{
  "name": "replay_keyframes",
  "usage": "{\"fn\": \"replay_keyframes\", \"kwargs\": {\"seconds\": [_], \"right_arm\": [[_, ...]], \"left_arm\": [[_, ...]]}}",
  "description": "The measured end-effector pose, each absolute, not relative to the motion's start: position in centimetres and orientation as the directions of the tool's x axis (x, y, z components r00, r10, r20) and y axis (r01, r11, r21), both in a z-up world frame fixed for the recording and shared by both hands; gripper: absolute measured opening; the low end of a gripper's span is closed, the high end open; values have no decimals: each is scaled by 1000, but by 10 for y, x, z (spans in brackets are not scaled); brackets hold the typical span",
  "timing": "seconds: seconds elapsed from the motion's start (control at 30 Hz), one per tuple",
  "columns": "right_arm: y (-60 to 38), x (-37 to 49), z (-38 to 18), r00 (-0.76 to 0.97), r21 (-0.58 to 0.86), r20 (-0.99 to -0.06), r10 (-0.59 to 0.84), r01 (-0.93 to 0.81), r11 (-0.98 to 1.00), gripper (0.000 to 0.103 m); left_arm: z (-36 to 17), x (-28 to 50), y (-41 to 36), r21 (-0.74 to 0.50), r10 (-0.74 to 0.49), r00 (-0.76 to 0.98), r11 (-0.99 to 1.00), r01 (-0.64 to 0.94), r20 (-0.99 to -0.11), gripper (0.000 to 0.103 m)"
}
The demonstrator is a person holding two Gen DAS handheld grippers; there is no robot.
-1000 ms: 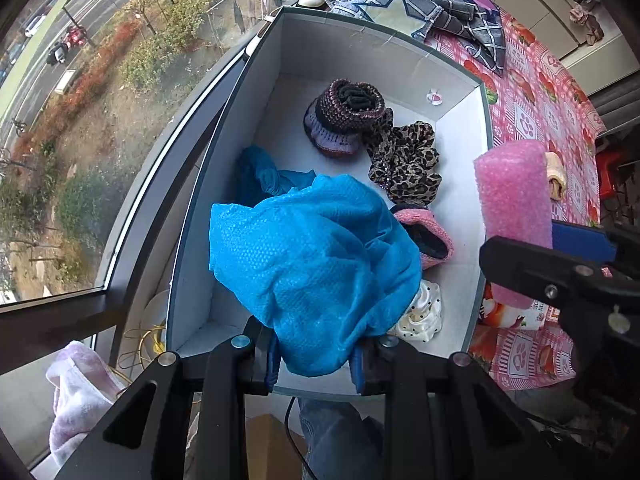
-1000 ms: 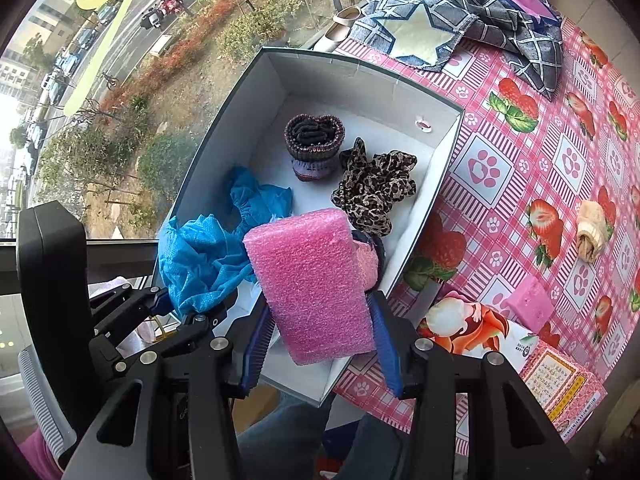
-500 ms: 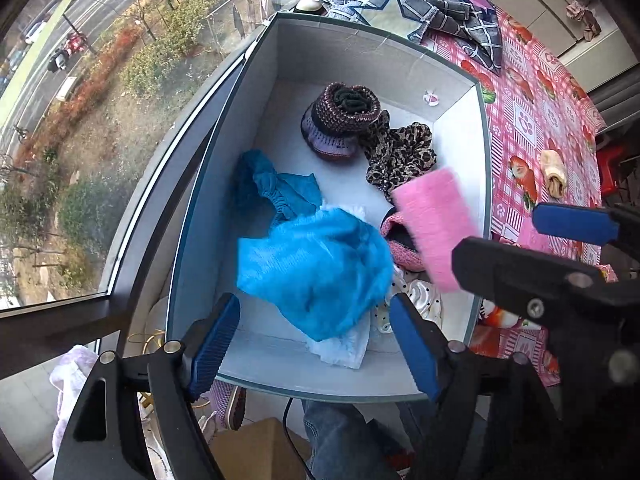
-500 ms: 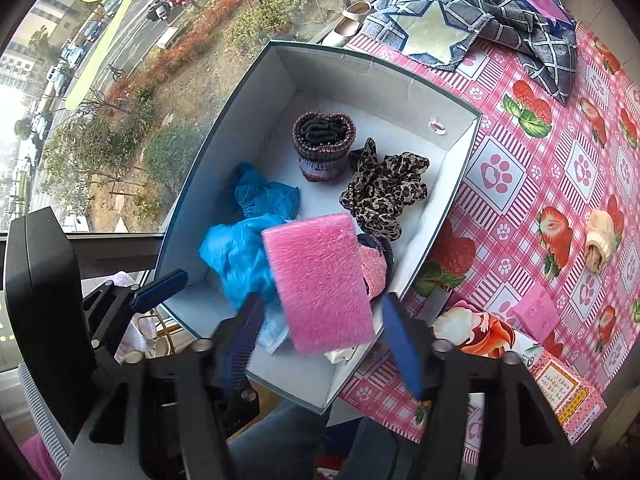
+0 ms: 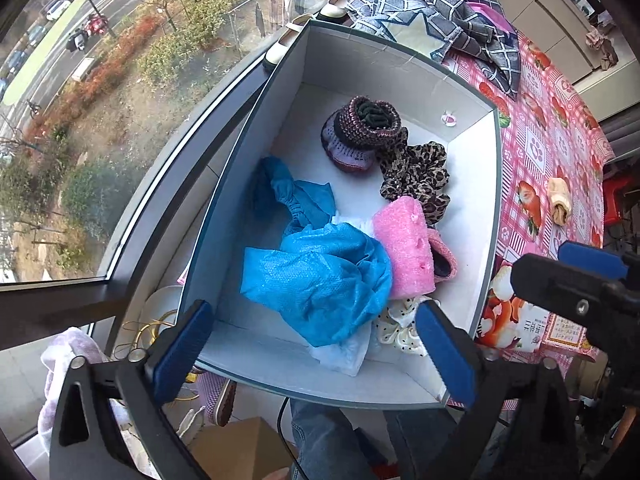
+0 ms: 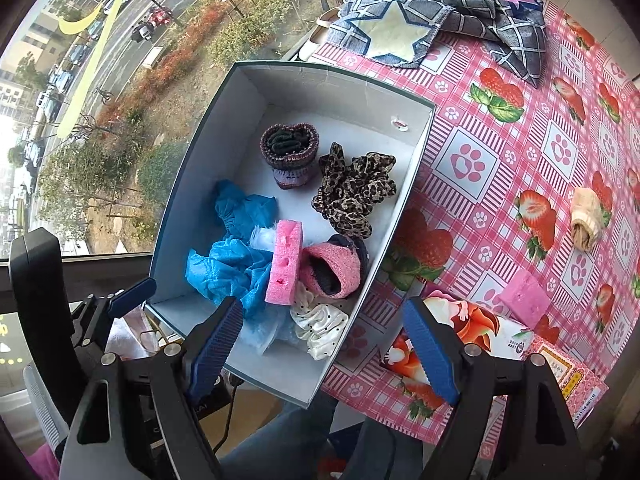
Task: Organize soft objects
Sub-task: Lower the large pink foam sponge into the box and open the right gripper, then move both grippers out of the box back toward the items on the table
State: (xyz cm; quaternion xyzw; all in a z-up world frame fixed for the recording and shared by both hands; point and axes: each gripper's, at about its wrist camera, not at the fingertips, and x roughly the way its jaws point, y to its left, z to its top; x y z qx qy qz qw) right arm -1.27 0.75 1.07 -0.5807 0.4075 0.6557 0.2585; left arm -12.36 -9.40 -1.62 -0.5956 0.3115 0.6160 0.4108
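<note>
Left claw (image 5: 314, 340) had just been opening and stood wide apart, empty, above the box (image 5: 404, 60); right claw (image 6: 322, 344) likewise apart; pink foam (image 6: 285, 266) lay at the blue cover's (image 5: 316, 280) three o'clock

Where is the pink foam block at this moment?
In both wrist views the pink foam block lies inside the white box, between the blue plastic cover and the pink knitted slipper.
</note>
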Motion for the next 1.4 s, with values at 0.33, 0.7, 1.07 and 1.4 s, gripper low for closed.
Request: {"fn": "replay_keyframes", "kwargs": {"seconds": [0.33,0.7,1.07,1.4], "right_arm": [[14,9,11,-201,246,-969,-145,-844,-476,84],[18,23,16,-219,262,-965,-146,-853,-451,103],[27,59,21,-236,281,-958,-162,-877,-390,103],[56,149,48,-294,315,-948,-123,-925,-214,103]], "left_arm": [[-4,-111,-86,-155,191,79,-423,-893,-978,102],[-3,-100,-77,-157,184,90,-392,-907,-979,102],[10,-77,-58,-158,188,103,-311,-937,-977,102],[24,-23,-19,-154,192,123,-159,-975,-974,103]]}}
